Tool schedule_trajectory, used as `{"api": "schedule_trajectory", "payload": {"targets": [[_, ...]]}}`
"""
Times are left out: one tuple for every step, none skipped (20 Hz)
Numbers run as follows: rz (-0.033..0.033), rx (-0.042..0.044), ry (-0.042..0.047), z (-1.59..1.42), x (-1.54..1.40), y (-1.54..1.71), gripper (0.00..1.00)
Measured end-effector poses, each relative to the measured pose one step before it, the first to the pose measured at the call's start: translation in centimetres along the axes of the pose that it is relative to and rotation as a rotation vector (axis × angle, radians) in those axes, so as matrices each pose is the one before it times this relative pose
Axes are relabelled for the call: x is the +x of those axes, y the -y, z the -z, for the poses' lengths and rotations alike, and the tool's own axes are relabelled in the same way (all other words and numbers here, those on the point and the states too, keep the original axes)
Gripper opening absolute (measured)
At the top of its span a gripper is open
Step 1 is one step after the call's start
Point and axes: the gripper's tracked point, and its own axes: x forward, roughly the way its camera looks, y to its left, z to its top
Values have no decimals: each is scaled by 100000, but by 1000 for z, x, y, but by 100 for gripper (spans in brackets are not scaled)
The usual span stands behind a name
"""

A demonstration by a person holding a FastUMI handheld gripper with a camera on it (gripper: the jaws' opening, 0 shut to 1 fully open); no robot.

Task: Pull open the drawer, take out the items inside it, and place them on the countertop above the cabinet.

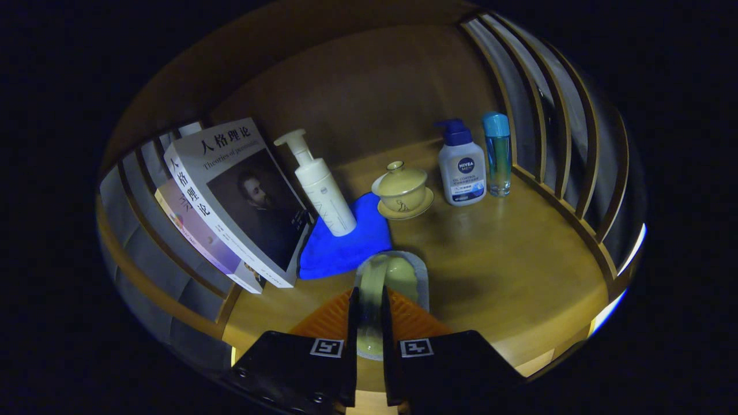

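A wooden countertop (507,271) with slatted wooden rails on both sides is seen from the gripper (369,305). The two fingers are drawn close together and are clamped on a pale yellow-green soap-like bar in a grey-rimmed dish (387,276), which is held just above the countertop. An orange ribbed mat (415,320) is seen directly under the fingers. Just beyond the held item, a bright blue folded cloth (346,245) is spread on the wood, and a white pump-top foam bottle (320,184) is stood on it. To the left, two thick paperback books (236,202) are leaned against the rail. Further back, a yellow lidded tea bowl on a saucer (402,190), a white bottle with a dark blue pump (461,167) and a slim clear bottle with a light blue cap (497,153) are lined up, the last two just beside each other.
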Motion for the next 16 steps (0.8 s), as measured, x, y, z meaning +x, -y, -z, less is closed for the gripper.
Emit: {"api": "schedule_trajectory", "payload": {"targets": [[996,-1188,2192,-242,210,45,25],[446,-1323,714,117,-355,90,27],[-1170,-1208,866,-30,-384,-419,41],[-630,-1156,1147,38,-492,-360,56],[-90,-1822,1754,-2,-784,-207,71],[-406,-2164,2751,142,-577,-297,85],[994,-2399,4744,-635,-1703,94,100],[777,-3052,6397,-444,-1215,-327,99],[782,-2978,6787,-662,-1658,-169,98],[9,-2581,6937,-632,-2122,-352,98],[-1197,-2106,5985,-564,-2303,-696,98],[-1536,-1414,5209,-320,-2511,-867,98],[-1631,-1734,4834,-185,-2257,-842,98],[-550,-2222,3112,216,-2622,-565,98],[422,-2230,2725,380,-2124,-803,98],[356,-2600,2908,437,-2459,-582,98]]}}
